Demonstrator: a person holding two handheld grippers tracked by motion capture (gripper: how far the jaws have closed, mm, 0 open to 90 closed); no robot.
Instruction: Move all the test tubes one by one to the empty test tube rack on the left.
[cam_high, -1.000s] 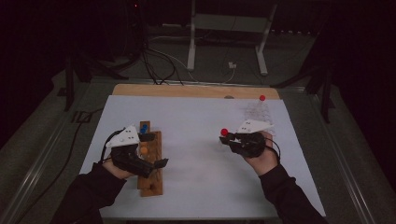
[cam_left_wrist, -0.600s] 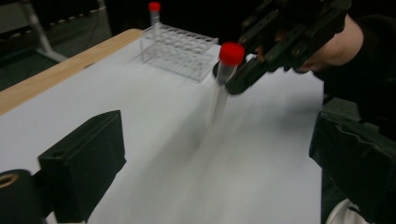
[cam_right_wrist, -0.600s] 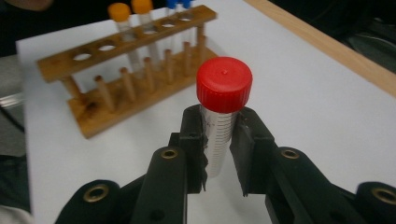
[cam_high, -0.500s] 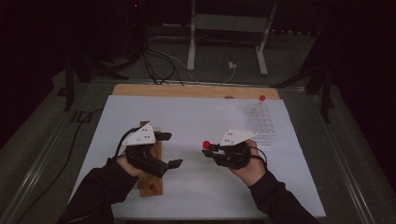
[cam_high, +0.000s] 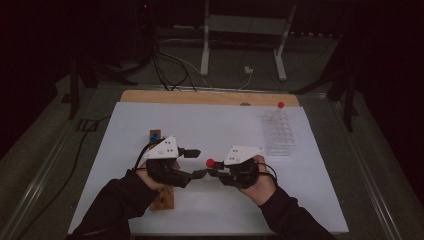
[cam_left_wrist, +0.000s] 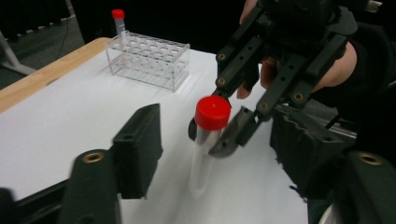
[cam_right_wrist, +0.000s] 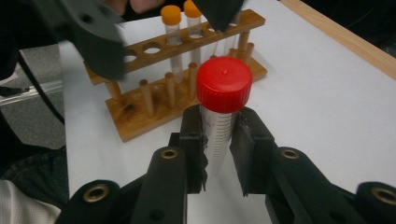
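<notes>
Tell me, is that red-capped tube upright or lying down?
Upright: the red-capped tube stands cap-up, clamped in the right gripper.

Dim room, dark beyond the lit white table (cam_high: 210, 125); close-up black jaws blur softly, little glare.

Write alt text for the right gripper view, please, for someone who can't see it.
The right gripper clamps a clear tube with a red cap upright between its black jaws over a white table. Behind stands a wooden rack holding two orange-capped tubes, with the left gripper reaching in above.
</notes>
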